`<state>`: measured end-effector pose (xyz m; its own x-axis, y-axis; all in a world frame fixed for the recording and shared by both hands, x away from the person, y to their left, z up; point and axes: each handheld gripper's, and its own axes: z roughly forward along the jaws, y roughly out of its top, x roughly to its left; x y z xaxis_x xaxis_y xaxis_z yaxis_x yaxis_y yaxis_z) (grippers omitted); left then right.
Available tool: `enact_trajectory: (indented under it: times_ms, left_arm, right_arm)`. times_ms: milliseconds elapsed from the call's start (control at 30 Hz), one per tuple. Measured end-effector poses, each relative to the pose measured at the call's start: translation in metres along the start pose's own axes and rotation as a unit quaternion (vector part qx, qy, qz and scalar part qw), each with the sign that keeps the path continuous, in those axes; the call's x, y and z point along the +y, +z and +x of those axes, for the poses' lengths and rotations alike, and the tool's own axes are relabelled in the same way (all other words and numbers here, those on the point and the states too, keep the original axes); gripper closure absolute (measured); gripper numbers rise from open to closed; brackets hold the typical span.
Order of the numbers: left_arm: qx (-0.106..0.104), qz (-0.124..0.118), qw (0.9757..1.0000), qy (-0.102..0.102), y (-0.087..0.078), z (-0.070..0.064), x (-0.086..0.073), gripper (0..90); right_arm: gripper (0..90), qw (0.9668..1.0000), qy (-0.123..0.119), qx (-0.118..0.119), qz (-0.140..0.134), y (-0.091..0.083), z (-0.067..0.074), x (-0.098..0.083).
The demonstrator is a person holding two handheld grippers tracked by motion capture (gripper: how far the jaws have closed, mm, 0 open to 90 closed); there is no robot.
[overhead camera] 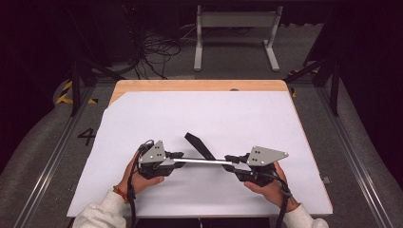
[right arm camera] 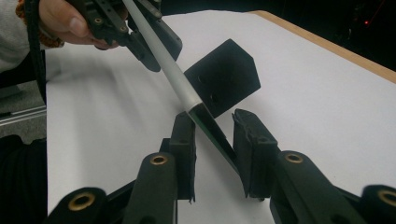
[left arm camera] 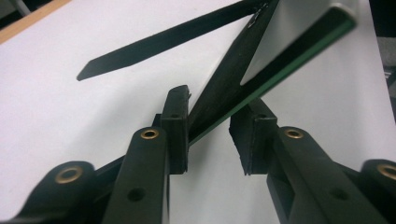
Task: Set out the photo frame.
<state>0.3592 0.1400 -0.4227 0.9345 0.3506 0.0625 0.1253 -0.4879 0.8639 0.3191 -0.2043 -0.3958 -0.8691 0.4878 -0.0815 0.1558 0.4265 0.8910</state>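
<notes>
Behind bar (overhead camera: 204,162): black flap (overhead camera: 200,144).

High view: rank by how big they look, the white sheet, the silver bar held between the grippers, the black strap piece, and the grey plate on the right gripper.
1. white sheet
2. silver bar
3. and 4. grey plate and black strap piece: they look alike, so unranked.

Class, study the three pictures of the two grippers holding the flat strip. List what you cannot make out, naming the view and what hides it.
1. High view: whether the strip is clamped by the left gripper and right gripper; too small.
2. Left gripper view: the strip's far end; cut off by the top edge.
3. Right gripper view: how the black piece joins the strip; the strip itself hides it.
4. High view: the person's forearms; cut off at the bottom edge.
</notes>
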Motion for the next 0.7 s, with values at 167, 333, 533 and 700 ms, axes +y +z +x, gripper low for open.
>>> enact_trajectory:
  times_ms: [167, 333, 533, 700]
  left_arm:
    - [-0.001, -0.011, 0.9999, -0.01, -0.003, 0.004, -0.003, 69.0]
    - [0.006, -0.015, 0.9998, -0.013, -0.001, 0.005, -0.002, 70.5]
    - [0.001, -0.027, 0.9989, -0.037, 0.002, 0.01, -0.002, 71.0]
    - [-0.002, -0.028, 0.9987, -0.042, 0.004, 0.008, 0.001, 72.2]
  right_arm:
    - [70.7, 0.9999, 0.013, -0.006, -0.008, 0.001, -0.003, 0.0]
    - [70.8, 0.9995, 0.023, -0.011, -0.018, 0.002, -0.006, 0.0]
    - [71.1, 0.9983, 0.047, -0.012, -0.032, 0.003, -0.013, -0.001]
    - [70.5, 0.9971, 0.065, -0.013, -0.036, 0.001, -0.019, -0.001]
